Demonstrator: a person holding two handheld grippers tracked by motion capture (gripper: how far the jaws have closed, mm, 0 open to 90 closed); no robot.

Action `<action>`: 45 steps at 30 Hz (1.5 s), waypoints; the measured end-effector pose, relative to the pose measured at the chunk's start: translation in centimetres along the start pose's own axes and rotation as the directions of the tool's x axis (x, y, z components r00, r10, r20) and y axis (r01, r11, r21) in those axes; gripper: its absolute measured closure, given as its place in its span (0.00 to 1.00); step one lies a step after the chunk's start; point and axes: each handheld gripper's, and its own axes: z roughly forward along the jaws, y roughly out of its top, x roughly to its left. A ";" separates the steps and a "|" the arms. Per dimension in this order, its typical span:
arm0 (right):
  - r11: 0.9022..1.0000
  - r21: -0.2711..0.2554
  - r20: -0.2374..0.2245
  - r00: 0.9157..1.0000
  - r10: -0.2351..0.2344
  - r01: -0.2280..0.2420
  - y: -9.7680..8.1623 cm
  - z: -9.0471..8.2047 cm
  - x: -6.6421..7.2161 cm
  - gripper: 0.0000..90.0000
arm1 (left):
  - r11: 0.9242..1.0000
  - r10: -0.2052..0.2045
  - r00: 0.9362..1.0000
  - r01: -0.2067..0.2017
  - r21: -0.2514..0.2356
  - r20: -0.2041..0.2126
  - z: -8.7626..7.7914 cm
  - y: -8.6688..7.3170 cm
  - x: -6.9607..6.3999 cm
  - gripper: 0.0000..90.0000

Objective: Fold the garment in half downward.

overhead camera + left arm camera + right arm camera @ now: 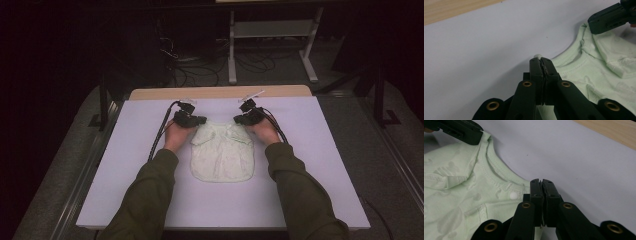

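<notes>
While a pale green baby garment (222, 152) lies flat at the middle of the white-covered desk (320, 165), each shoulder corner is pinched: one by the left hand-held gripper (541, 60), one by the right hand-held gripper (541, 181). Both corners should be lifted evenly, so the fabric is kept taut and no snap button (513, 195) is strained.
</notes>
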 end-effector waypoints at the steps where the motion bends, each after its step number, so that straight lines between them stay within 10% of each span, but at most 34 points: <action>1: 1.000 -0.005 0.000 1.000 -0.002 0.002 0.0 -0.1 0.0 0.96 | 1.000 0.005 1.000 -0.005 -0.001 -0.001 -0.1 0.1 0.0 0.99; 45: 0.997 -0.067 -0.100 0.995 -0.028 0.022 -2.8 -4.2 2.8 0.96 | 0.997 0.058 0.996 -0.054 -0.054 0.065 -4.2 -2.5 -3.1 0.99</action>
